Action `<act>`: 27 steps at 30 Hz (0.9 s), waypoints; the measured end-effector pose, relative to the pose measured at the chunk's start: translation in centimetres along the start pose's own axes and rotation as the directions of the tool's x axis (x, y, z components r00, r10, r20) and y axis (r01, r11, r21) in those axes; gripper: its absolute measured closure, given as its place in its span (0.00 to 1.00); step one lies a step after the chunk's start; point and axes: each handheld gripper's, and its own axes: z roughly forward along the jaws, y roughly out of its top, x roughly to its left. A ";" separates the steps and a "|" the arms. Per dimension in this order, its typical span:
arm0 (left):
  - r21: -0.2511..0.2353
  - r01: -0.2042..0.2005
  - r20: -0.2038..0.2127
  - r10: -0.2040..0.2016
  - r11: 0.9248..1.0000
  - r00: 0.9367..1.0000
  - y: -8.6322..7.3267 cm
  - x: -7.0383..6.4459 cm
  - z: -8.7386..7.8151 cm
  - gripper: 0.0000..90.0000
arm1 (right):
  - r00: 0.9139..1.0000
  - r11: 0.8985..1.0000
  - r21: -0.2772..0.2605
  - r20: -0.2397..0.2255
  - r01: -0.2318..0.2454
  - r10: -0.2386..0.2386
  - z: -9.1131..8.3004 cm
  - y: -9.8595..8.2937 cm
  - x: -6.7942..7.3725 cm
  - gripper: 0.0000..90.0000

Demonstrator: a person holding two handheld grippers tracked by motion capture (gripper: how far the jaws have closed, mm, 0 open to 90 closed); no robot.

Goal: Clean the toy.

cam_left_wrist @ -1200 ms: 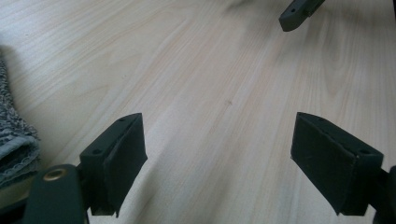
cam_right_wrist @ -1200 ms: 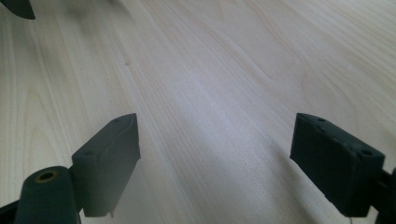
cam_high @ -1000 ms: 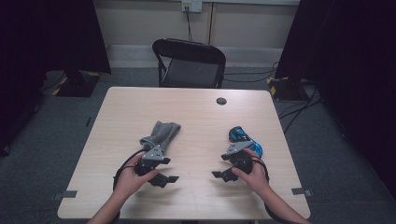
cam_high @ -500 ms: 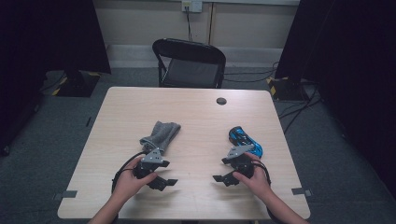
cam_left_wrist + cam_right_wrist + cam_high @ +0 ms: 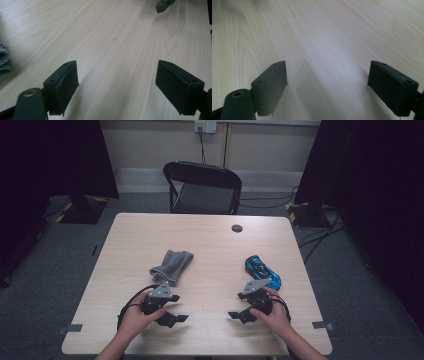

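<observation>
Both grippers sit a little nearer the table's (image 5: 210,245) front edge than a second ago — left gripper (image 5: 172,318) and right gripper (image 5: 239,315) spread, empty; grey cloth (image 5: 172,266), blue toy car (image 5: 262,272) untouched.

The high view was dim and slightly soft, with dark curtains (image 5: 55,160) at both sides nearly black. Even overhead light fell on the pale table (image 5: 210,245), which stayed the brightest area, with no harsh glare. Soft shadows sat under the hands. In the left gripper view, the grey cloth (image 5: 4,61) at the edge was blurred. The right gripper view looked hazy, its near jaws out of focus.
</observation>
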 end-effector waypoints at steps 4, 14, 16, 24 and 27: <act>0.004 0.000 -0.004 0.000 1.000 1.000 -0.3 -0.1 0.0 0.20 | 1.000 1.000 0.001 -0.008 0.010 -0.010 0.1 -0.2 0.2 0.17; 0.019 -0.012 -0.020 0.013 1.000 1.000 -1.0 -0.3 0.0 0.20 | 0.998 0.998 -0.018 0.004 0.066 -0.066 0.2 -0.8 0.8 0.17; 0.020 -0.015 -0.022 0.015 1.000 1.000 -1.2 -0.3 0.1 0.20 | 0.997 0.997 -0.019 0.015 0.081 -0.080 0.2 -0.9 1.0 0.16; 0.048 -0.047 -0.049 0.049 0.998 0.998 -1.6 -0.6 0.5 0.18 | 0.992 0.992 -0.045 0.037 0.122 -0.120 0.5 -1.3 1.3 0.16; 0.040 -0.076 -0.050 0.078 0.996 0.996 -1.7 -0.6 0.7 0.17 | 0.992 0.991 -0.045 0.030 0.128 -0.126 0.5 -1.3 1.2 0.16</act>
